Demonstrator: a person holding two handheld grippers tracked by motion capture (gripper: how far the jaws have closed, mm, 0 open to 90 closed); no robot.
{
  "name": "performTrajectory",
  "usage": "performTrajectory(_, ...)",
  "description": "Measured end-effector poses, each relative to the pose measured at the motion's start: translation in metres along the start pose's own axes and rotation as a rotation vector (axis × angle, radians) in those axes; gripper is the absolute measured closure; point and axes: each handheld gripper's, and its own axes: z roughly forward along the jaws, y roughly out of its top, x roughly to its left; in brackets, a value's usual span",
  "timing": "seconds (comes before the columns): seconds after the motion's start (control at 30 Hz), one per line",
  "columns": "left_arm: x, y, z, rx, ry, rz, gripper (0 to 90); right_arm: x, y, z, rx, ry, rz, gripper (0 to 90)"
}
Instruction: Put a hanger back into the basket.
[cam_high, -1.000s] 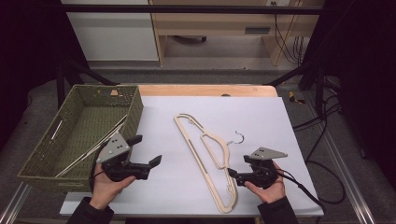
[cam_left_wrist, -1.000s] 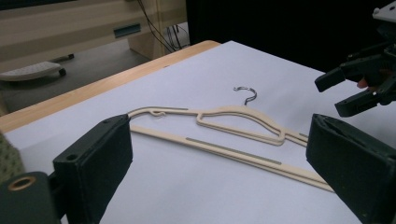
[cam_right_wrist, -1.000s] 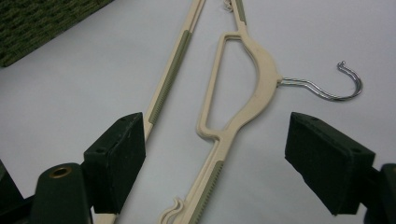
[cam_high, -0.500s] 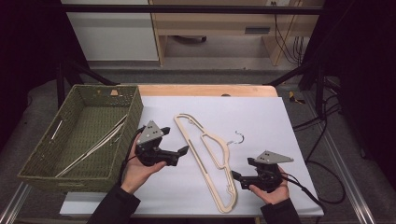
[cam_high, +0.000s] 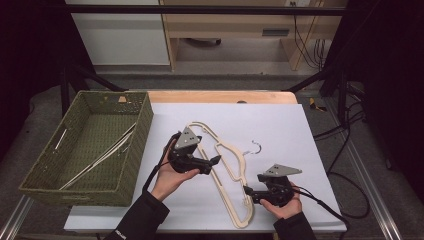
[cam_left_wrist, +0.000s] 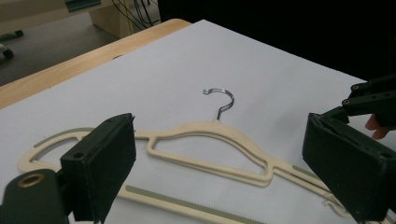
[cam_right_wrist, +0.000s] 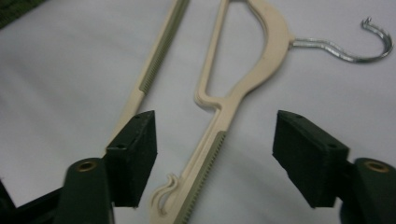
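While the cream hanger (cam_high: 220, 165) lies flat on the white bench (cam_high: 280, 130) in the high view, its long axis runs from beside the left gripper (cam_high: 212, 161) down to the right gripper (cam_high: 250, 192), with the metal hook (cam_high: 256, 146) pointing off to the right, away from the green basket (cam_high: 45, 185). In the left gripper view the fingers (cam_left_wrist: 100, 161) stand wide apart and hold nothing, with the hanger's shoulder and hook (cam_left_wrist: 220, 100) just ahead between them. In the right gripper view the fingers (cam_right_wrist: 135, 149), which have just been closing, straddle the ribbed end of the hanger (cam_right_wrist: 205, 163) without pressing it. A good grasp likely means squaring each pair across a bar before closing.
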Motion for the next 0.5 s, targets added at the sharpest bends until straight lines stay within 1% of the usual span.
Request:
performTrajectory(0.07,0.001,-0.003,-0.003,0.003,0.001,-0.001,9.7,0.0,-0.001,0.008,0.033,-0.009,0.016,41.9)
performTrajectory(0.1,0.001,-0.004,-0.004,0.004,0.001,-0.002,9.7,-0.001,-0.001,0.012,0.052,-0.01,0.014,44.8)
performTrajectory(0.13,0.002,-0.006,-0.007,0.004,0.002,-0.005,9.7,-0.001,-0.002,0.015,0.064,-0.002,0.023,46.8)
performTrajectory(0.17,0.003,-0.008,-0.009,0.007,0.004,-0.004,9.8,-0.001,-0.002,0.019,0.088,-0.01,0.052,49.5)
performTrajectory(0.2,0.003,-0.01,-0.012,0.007,0.005,-0.005,9.7,-0.002,-0.002,0.022,0.097,-0.011,0.044,51.9)
performTrajectory(0.23,0.004,-0.012,-0.014,0.007,0.006,-0.008,9.7,-0.002,-0.001,0.023,0.109,-0.014,0.068,53.8)
performTrajectory(0.27,0.005,-0.014,-0.018,0.004,0.009,-0.01,9.7,-0.003,-0.002,0.025,0.11,-0.01,0.059,56.2)
performTrajectory(0.3,0.005,-0.016,-0.02,0.001,0.01,-0.013,9.7,-0.003,-0.001,0.026,0.118,-0.012,0.072,58.4)
performTrajectory(0.4,0.006,-0.022,-0.027,0.001,0.017,-0.017,9.6,-0.003,-0.002,0.027,0.13,-0.011,0.072,62.0)
performTrajectory(0.5,0.005,-0.028,-0.033,-0.008,0.021,-0.022,9.5,-0.003,-0.001,0.028,0.141,-0.001,0.086,67.6)
